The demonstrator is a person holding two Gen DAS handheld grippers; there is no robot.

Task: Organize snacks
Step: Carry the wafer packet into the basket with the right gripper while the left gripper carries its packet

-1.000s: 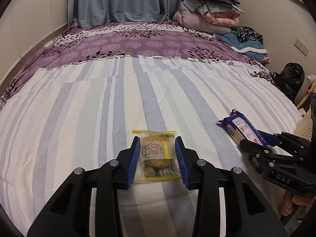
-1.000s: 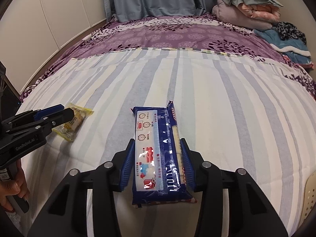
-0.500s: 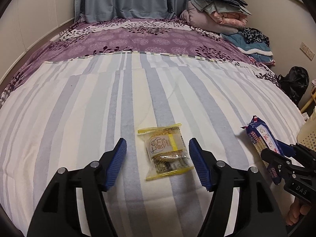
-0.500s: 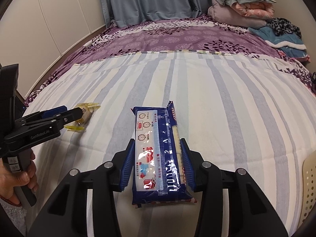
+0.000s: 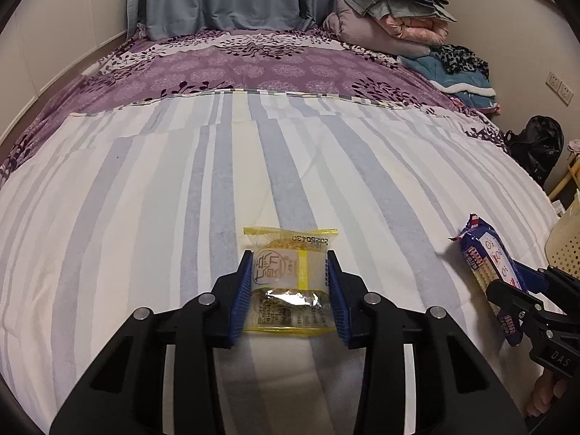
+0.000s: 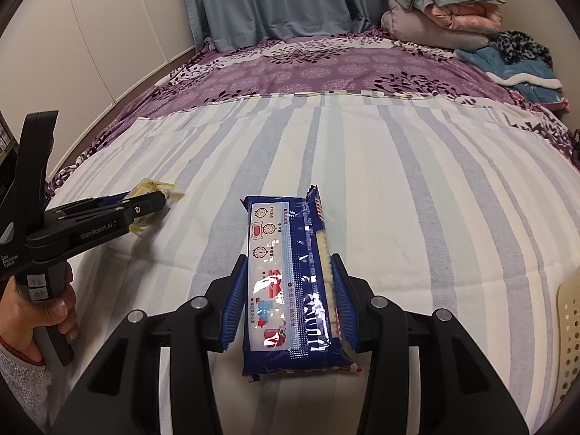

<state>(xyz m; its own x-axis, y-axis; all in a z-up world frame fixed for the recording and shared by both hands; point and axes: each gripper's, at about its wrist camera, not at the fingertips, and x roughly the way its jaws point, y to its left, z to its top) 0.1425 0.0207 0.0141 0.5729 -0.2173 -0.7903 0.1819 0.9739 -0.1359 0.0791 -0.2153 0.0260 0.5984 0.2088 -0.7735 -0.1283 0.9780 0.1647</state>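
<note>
A small yellow snack packet (image 5: 286,279) lies on the striped bedsheet (image 5: 181,199). My left gripper (image 5: 289,258) is closing tight on it, both blue pads pressing its sides. In the right wrist view that packet (image 6: 156,185) peeks out past the left gripper (image 6: 154,201), which a hand (image 6: 54,311) holds. My right gripper (image 6: 288,259) is shut on a long blue cracker packet (image 6: 286,272), gripped at its near half. From the left wrist view, the blue packet (image 5: 485,253) and the right gripper (image 5: 507,286) appear at the right edge.
A cream perforated basket (image 6: 569,326) stands at the bed's near right corner, also seen as the basket (image 5: 565,243) in the left view. Folded quilts (image 5: 391,25) are piled at the far right. Curtains and a purple floral cover (image 5: 253,69) lie beyond.
My left gripper let go of the yellow packet, opened wide, then shut on it again. The right gripper with the blue packet shifted slightly right, and the basket came into view.
</note>
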